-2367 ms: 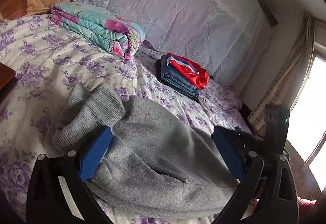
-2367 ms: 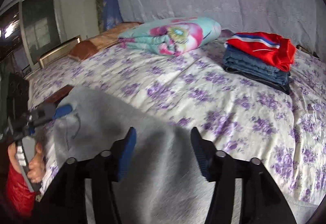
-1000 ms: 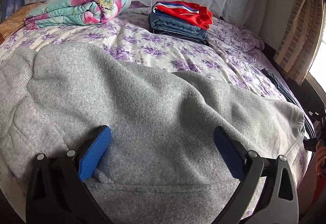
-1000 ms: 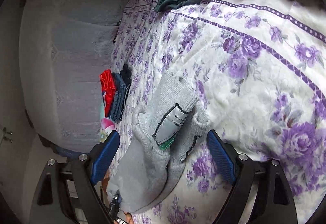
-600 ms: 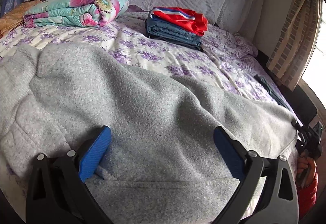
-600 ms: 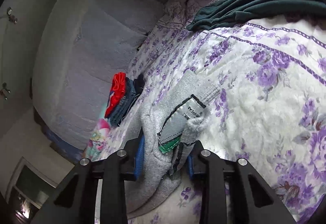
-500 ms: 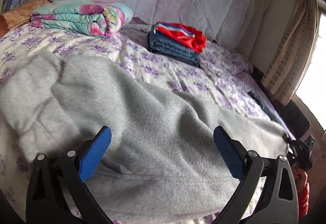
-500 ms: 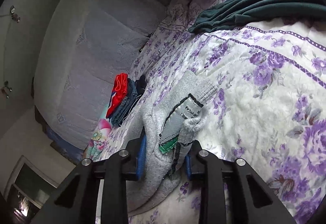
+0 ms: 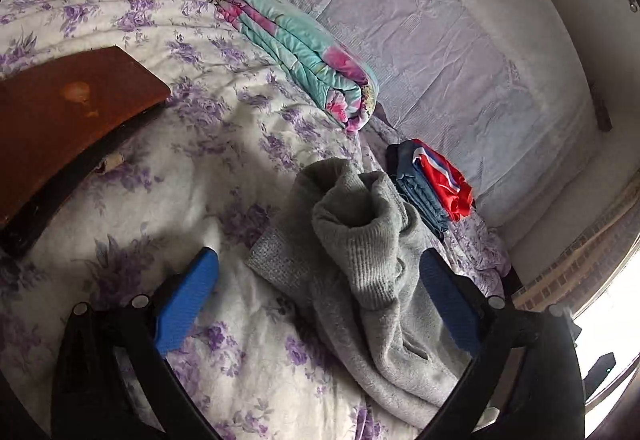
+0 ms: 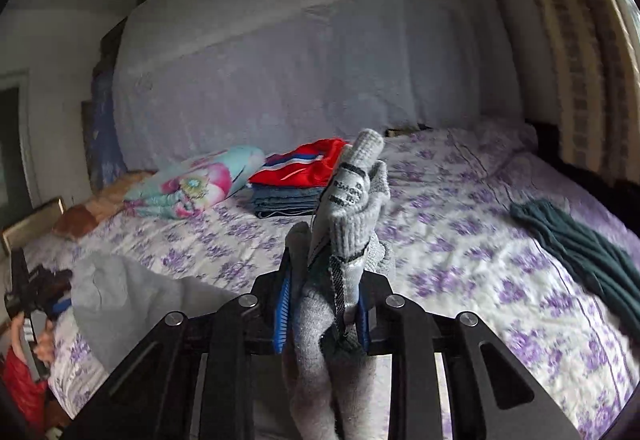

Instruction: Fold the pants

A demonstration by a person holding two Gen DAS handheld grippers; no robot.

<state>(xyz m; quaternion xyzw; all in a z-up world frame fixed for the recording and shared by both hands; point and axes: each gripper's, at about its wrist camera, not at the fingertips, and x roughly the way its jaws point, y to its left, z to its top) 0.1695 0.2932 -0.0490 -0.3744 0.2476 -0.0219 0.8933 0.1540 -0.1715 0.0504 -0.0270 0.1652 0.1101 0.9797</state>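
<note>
The right gripper point(image 10: 320, 314) has just closed, pinching the fuzzy grey pants point(image 10: 348, 224) (ribbed cuff upright) at lower centre; the left gripper point(image 9: 320, 304) gapes wide around crumpled knit on the floral quilt point(image 9: 132, 208).

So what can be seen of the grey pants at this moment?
The grey pants are soft, fleecy knit with ribbed cuffs. In the left wrist view they lie bunched on the floral bedspread, cuff ends rumpled upward, fabric lying between the open fingers of the left gripper, which does not pinch them. In the right wrist view the right gripper, whose jaws have just been closing, is clamped on the waistband end, a sewn-in label showing, that end standing up above the jaws.
</note>
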